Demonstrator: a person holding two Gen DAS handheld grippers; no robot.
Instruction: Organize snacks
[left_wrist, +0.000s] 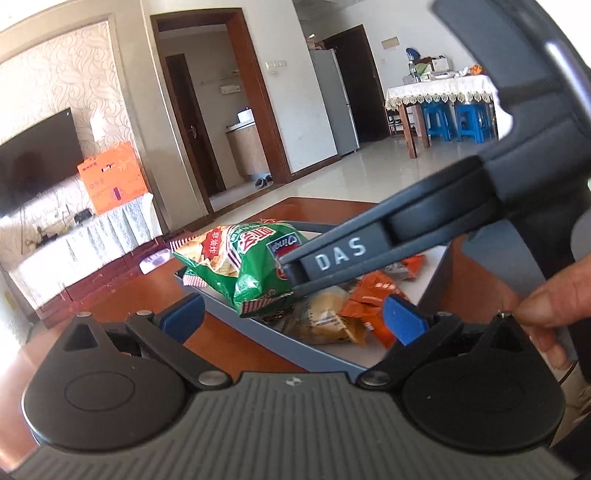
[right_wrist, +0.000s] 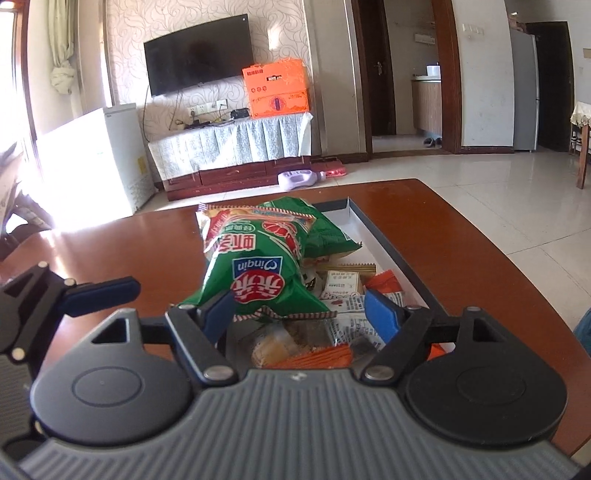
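Snacks sit in a shallow tray (right_wrist: 388, 236) at frame centre, where the right gripper (right_wrist: 299, 314), fingers spread apart, should close low on the green chip bag (right_wrist: 258, 273) while the left gripper (left_wrist: 293, 314) hovers released.

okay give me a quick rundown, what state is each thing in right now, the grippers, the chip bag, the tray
right gripper: touching the bag; grip unclear
left gripper: open, holding nothing
green chip bag: sealed, puffed, over the tray
tray: on the table, open-topped, holding small snack packets
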